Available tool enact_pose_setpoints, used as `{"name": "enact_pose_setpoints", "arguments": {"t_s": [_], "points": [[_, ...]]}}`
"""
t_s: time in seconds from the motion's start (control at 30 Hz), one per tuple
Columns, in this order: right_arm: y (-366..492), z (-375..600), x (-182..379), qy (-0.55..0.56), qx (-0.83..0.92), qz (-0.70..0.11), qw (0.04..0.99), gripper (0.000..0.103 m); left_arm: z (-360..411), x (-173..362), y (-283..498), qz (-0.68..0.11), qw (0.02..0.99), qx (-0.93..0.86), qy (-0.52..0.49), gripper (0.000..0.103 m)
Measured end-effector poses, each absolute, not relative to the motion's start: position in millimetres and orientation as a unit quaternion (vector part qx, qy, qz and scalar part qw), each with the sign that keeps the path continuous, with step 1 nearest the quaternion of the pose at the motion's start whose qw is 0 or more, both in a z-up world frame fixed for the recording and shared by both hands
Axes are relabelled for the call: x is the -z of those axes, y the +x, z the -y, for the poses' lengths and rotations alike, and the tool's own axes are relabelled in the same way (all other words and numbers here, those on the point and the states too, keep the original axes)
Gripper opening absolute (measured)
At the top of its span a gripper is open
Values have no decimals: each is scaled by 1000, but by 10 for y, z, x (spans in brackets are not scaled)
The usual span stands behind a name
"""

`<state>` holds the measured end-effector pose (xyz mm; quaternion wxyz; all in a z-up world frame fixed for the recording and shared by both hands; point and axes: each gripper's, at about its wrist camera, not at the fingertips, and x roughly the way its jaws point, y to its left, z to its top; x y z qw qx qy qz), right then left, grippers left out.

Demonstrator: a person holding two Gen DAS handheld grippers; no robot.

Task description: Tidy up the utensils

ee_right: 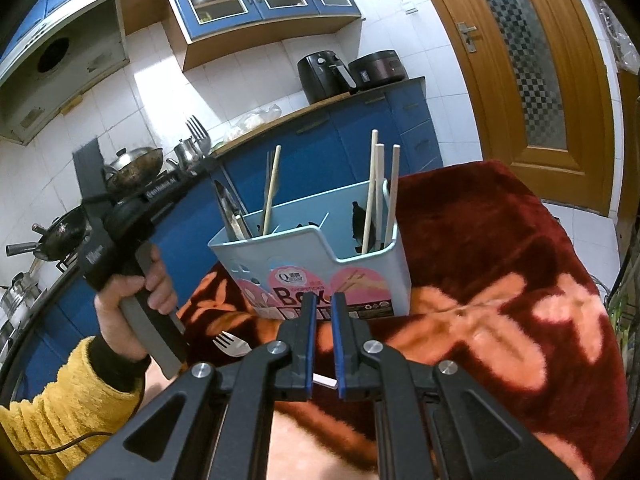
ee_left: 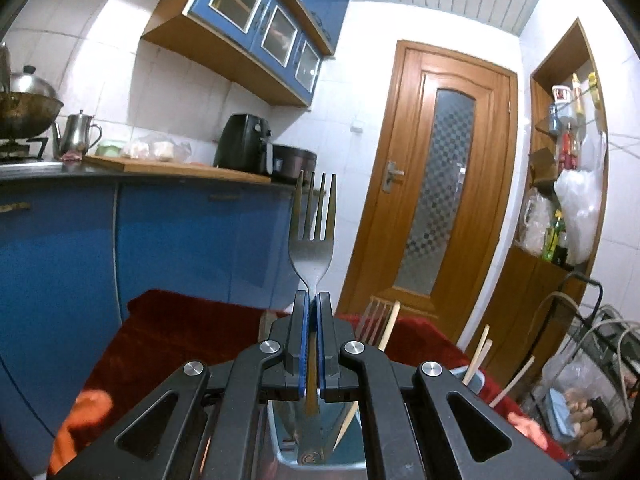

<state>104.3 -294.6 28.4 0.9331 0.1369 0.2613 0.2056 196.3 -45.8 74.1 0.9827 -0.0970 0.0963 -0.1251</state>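
Left gripper (ee_left: 312,300): clamped on fork (ee_left: 313,216), tines up.
Right gripper (ee_right: 323,312): narrow gap, empty.
Tip: lower fork straight into box (ee_right: 312,252).

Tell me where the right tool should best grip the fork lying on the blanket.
Probably the neck just behind the tines, with the right tool coming straight down and closing across its narrow width. The fork lies flat on the soft blanket, tines pointing up-left; its handle runs under the tool, hidden. The left tool is shut on the held fork.
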Motion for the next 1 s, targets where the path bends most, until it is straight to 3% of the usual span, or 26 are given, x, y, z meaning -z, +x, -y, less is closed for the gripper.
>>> {"name": "enact_pose_setpoints", "arguments": {"t_s": [0.3,0.43,0.7,1.0], "points": [[1036,2843,-286,130,-215,-269,930,11,349,-613,1942,-157,969,145,-123,18],[1032,2756,-312,116,-222,-276,928,11,296,-672,1827,-163,970,139,-117,32],[1072,2458,-354,57,-248,-316,914,12,153,-690,1502,-209,969,103,-78,32],[1088,1956,-329,-44,-264,-369,890,29,-90,-533,1210,-270,959,71,-51,32]]}}
